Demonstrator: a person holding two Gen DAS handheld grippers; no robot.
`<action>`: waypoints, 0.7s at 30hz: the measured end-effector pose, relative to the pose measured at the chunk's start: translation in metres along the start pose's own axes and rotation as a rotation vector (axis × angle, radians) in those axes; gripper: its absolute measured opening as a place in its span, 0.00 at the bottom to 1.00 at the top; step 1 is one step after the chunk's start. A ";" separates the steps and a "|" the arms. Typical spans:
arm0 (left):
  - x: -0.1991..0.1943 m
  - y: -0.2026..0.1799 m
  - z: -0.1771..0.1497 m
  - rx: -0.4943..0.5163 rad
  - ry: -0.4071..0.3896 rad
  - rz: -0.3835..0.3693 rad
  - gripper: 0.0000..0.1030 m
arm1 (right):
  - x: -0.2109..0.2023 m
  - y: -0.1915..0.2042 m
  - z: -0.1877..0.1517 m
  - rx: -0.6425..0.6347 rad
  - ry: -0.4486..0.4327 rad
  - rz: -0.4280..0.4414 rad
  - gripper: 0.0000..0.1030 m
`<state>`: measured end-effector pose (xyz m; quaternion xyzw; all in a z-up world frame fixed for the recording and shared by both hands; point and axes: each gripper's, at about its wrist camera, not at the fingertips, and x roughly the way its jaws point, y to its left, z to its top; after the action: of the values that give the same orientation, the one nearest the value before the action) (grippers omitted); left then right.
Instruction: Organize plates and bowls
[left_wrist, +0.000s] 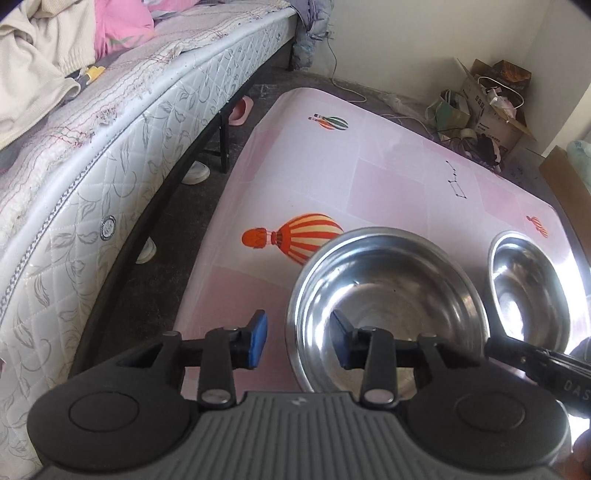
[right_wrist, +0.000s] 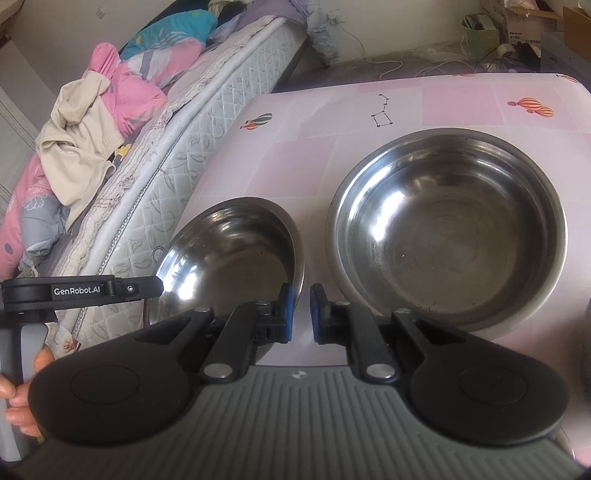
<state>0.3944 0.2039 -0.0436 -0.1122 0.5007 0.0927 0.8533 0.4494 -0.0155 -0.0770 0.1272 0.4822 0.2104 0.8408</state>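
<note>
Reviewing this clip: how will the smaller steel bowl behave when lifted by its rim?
The smaller steel bowl looks thin and polished, so it is probably stiff, light and slippery between pads. The right gripper pinches only its thin rim, so it may pivot. Its curved walls suggest it rocks if nudged on the table.

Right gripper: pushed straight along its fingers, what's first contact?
Probably the right rim of the smaller stainless steel bowl, which sits between the right gripper pads. Depth is unclear.
</note>
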 end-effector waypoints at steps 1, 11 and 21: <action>0.004 -0.002 0.002 0.003 -0.002 0.008 0.35 | 0.001 0.000 0.001 -0.001 0.000 -0.001 0.09; -0.001 -0.007 -0.011 0.004 0.049 -0.016 0.21 | 0.000 0.002 0.001 -0.030 0.019 -0.005 0.08; 0.018 -0.012 -0.009 0.034 0.066 0.039 0.15 | 0.010 0.004 0.000 -0.032 0.030 -0.010 0.09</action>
<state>0.3987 0.1906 -0.0625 -0.0907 0.5321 0.0971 0.8362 0.4524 -0.0069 -0.0828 0.1081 0.4919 0.2157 0.8366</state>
